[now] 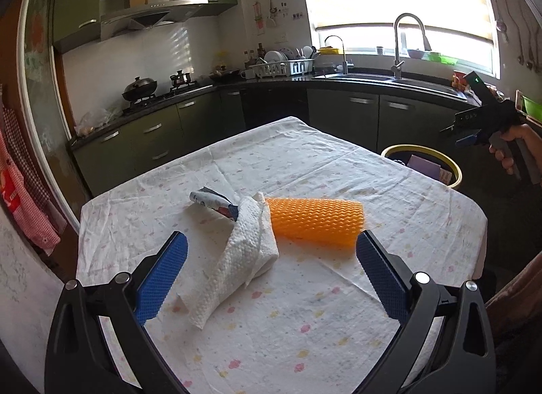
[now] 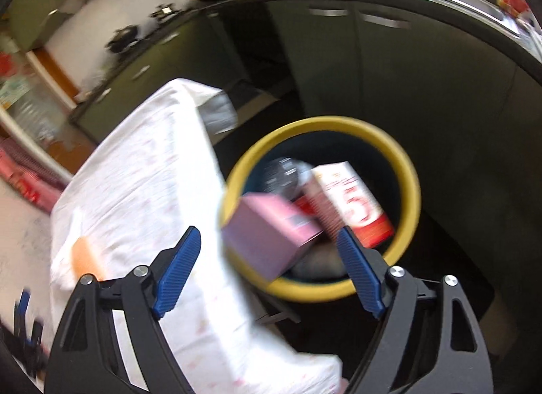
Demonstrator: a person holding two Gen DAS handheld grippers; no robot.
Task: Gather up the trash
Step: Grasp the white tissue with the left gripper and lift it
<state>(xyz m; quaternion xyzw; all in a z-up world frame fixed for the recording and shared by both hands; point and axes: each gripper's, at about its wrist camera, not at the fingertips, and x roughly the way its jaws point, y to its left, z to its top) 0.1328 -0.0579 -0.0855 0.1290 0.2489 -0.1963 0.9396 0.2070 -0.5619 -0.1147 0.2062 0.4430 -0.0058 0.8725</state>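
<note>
On the white cloth-covered table [image 1: 305, 326] lie a crumpled white paper towel [image 1: 237, 258], an orange foam net sleeve [image 1: 315, 221] and a printed wrapper [image 1: 213, 204] behind the towel. My left gripper [image 1: 271, 248] is open above the table, its fingers either side of the towel and sleeve, apart from them. My right gripper [image 2: 267, 238] is open and empty above the yellow-rimmed bin [image 2: 410, 191], which holds a pink box [image 2: 267, 238] and a red-and-white carton [image 2: 352, 204]. The right gripper also shows at the right edge of the left wrist view [image 1: 467, 136], above the bin [image 1: 454, 170]. The right wrist view is blurred.
Dark green kitchen cabinets [image 1: 355, 113] run behind the table, with a stove and wok [image 1: 140, 87], a dish rack [image 1: 284, 67] and a sink with a tall tap [image 1: 403, 48]. The bin stands on the floor just off the table's far right corner.
</note>
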